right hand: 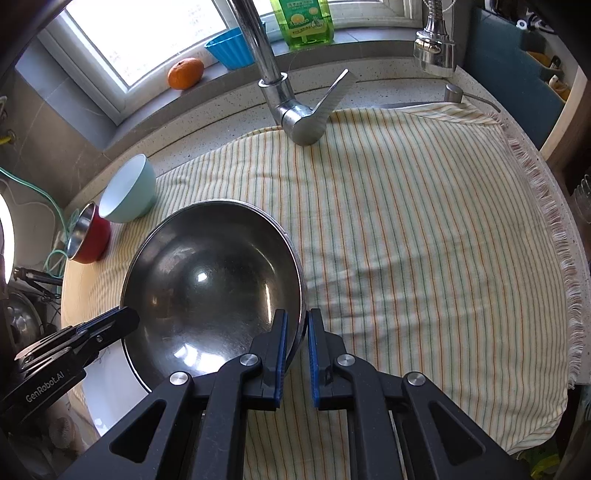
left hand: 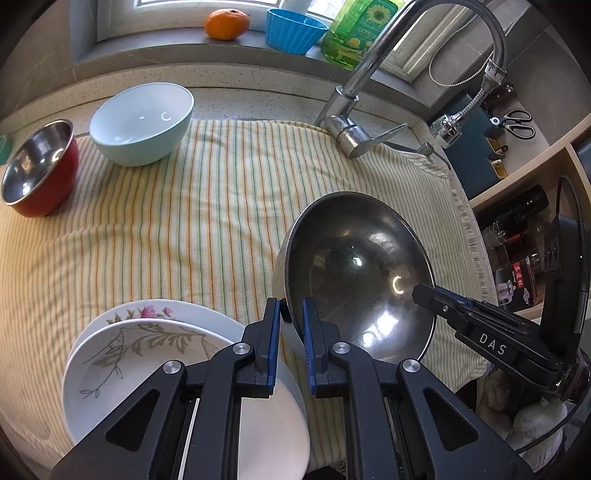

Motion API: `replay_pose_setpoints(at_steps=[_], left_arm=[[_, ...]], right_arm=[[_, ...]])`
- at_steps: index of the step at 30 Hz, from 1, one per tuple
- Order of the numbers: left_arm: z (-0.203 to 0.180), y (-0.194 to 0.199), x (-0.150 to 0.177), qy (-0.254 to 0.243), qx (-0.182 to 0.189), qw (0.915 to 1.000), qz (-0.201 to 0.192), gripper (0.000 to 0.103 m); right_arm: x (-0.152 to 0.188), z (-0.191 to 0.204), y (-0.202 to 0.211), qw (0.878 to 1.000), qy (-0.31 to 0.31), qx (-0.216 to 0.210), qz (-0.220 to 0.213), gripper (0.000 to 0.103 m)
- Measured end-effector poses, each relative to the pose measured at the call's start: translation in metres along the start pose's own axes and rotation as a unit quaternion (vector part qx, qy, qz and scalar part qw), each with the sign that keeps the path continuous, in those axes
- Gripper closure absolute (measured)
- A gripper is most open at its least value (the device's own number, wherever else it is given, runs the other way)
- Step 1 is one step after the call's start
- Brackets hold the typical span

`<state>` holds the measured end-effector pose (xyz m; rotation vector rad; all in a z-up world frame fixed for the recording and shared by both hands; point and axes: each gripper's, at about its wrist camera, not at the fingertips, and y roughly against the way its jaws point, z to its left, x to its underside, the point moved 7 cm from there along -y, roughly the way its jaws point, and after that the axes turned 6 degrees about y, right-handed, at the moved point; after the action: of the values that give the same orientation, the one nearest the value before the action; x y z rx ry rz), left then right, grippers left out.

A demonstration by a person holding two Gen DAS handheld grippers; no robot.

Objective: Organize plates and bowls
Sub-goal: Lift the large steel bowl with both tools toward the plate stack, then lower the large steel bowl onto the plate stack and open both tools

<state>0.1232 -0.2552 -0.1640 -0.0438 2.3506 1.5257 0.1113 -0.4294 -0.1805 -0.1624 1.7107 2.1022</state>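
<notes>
A large steel bowl (left hand: 354, 273) is held tilted above the striped cloth (left hand: 207, 206), gripped from both sides. My left gripper (left hand: 290, 314) is shut on its left rim. My right gripper (right hand: 297, 325) is shut on its right rim; the bowl fills the left middle of the right wrist view (right hand: 214, 284). Two stacked white floral plates (left hand: 147, 354) lie just left of and below the left gripper. A pale blue bowl (left hand: 142, 122) and a red steel-lined bowl (left hand: 38, 168) stand at the cloth's far left. The right gripper's fingers (left hand: 443, 301) show in the left wrist view.
A chrome faucet (left hand: 354, 129) stands behind the cloth. An orange (left hand: 226, 23), a blue cup (left hand: 291, 31) and a green soap bottle (left hand: 354, 37) sit on the windowsill. A shelf with bottles (left hand: 517, 240) is at the right. The cloth's fringed edge (right hand: 565, 258) ends near the counter's right side.
</notes>
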Motion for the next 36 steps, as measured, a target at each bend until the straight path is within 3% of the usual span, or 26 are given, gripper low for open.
replay_pose_setpoints(at_steps=[25, 34, 36], left_arm=[[-0.001, -0.004, 0.008, -0.009, 0.001, 0.9999, 0.014, 0.093], [0.003, 0.005, 0.006, -0.008, 0.002, 0.9999, 0.007, 0.093], [0.005, 0.009, 0.004, -0.006, 0.002, 1.0, 0.001, 0.093]], right_arm=[[0.013, -0.002, -0.001, 1.0, 0.007, 0.005, 0.011, 0.093], [0.007, 0.0, 0.011, 1.0, 0.008, 0.007, -0.007, 0.088], [0.005, 0.0, 0.015, 1.0, 0.006, 0.005, -0.012, 0.083]])
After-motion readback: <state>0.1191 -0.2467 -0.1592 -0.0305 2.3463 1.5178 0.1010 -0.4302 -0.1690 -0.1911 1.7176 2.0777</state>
